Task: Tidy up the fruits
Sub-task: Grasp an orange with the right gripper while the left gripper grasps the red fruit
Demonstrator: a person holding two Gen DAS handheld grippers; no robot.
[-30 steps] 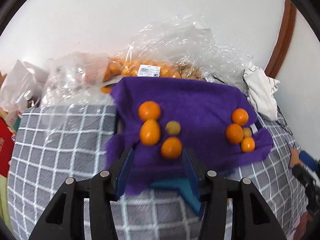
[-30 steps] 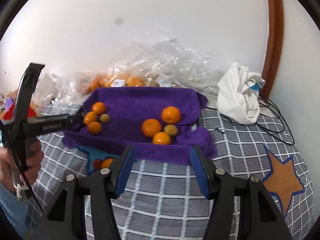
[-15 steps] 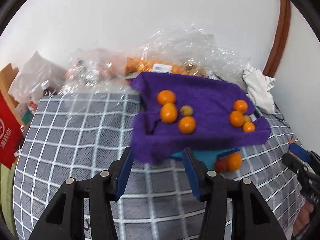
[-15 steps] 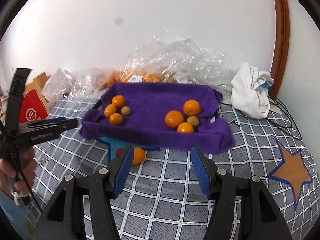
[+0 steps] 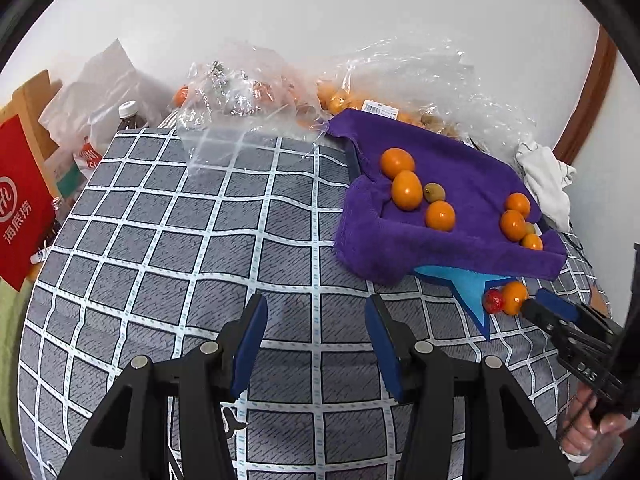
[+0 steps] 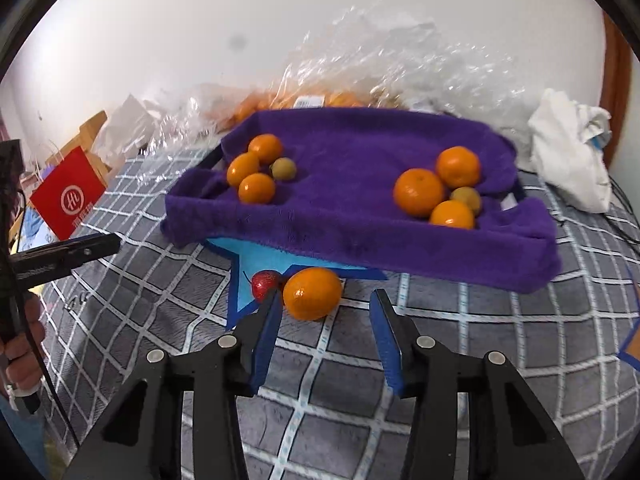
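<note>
Right gripper (image 6: 322,322) approaching stray orange (image 6: 313,293) beside purple towel-lined tray (image 6: 360,240).
Left gripper (image 5: 316,338) is hovering wide open and empty over the checked cloth (image 5: 180,240). A red fruit (image 6: 264,283) is lying against the orange, which is sitting just ahead of the open, empty right jaws; advancing and closing seems next. The tray is holding a left cluster (image 6: 256,172) and a right cluster (image 6: 440,188).

Purple towel (image 6: 360,184); orange mandarins (image 6: 314,293); grey white-checked bedspread (image 5: 192,248).
</note>
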